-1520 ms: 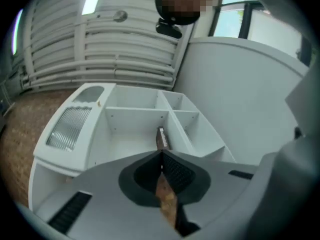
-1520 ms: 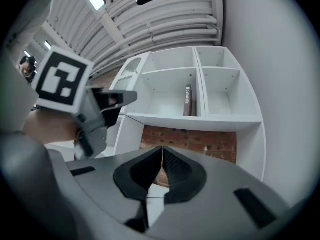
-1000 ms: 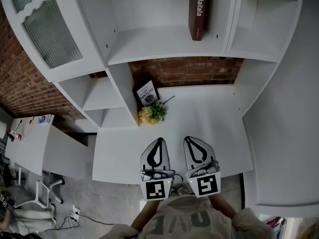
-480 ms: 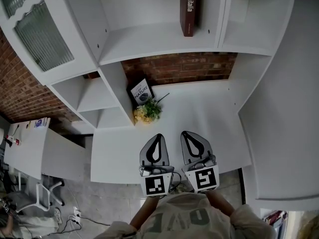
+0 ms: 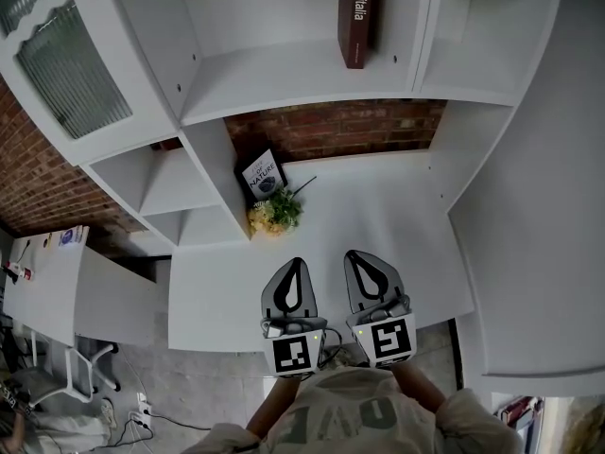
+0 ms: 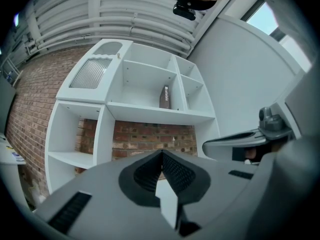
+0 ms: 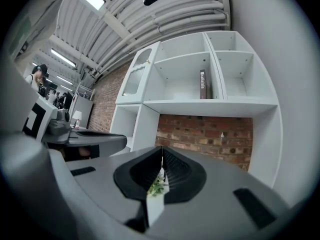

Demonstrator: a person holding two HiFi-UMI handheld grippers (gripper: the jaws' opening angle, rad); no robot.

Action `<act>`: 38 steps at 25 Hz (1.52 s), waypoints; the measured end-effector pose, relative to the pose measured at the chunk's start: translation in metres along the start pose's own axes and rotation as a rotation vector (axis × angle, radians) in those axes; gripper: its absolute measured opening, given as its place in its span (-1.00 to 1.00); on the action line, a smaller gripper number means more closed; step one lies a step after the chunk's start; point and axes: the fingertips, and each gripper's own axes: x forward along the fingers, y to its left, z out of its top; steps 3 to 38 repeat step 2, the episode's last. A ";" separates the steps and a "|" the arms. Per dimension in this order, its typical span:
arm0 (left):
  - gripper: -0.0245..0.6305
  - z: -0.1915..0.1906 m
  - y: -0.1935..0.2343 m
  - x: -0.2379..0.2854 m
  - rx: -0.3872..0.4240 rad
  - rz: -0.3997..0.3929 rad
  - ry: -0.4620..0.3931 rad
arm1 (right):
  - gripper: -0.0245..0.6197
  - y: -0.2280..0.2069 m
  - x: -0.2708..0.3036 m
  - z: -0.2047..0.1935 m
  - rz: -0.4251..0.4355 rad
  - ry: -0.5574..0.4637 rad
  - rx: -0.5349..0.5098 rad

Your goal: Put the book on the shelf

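A dark red book (image 5: 356, 12) stands upright on the white shelf (image 5: 302, 78), against the right wall of the middle compartment; it also shows in the left gripper view (image 6: 164, 97) and the right gripper view (image 7: 202, 84). My left gripper (image 5: 295, 265) and right gripper (image 5: 360, 256) hover side by side over the desk's near edge, both shut and holding nothing. Each gripper view shows its own jaws closed tip to tip, the left gripper (image 6: 162, 154) and the right gripper (image 7: 162, 152).
A small black book (image 5: 262, 176) leans against the shelf divider on the white desk (image 5: 378, 216), with a bunch of yellow flowers (image 5: 274, 213) in front of it. Brick wall (image 5: 331, 130) lies behind. A white panel (image 5: 529, 206) bounds the right. Open cubbies (image 5: 170, 187) lie at the left.
The view has shifted slightly, so shelf and book sit a little more to the left. Both grippers stay shut, side by side over the desk edge.
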 end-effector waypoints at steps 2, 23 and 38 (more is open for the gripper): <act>-0.89 -0.001 0.000 0.002 -0.005 -0.004 0.001 | -0.87 0.000 0.002 0.000 -0.001 -0.001 0.000; -0.89 -0.001 0.000 0.002 -0.005 -0.004 0.001 | -0.87 0.000 0.002 0.000 -0.001 -0.001 0.000; -0.89 -0.001 0.000 0.002 -0.005 -0.004 0.001 | -0.87 0.000 0.002 0.000 -0.001 -0.001 0.000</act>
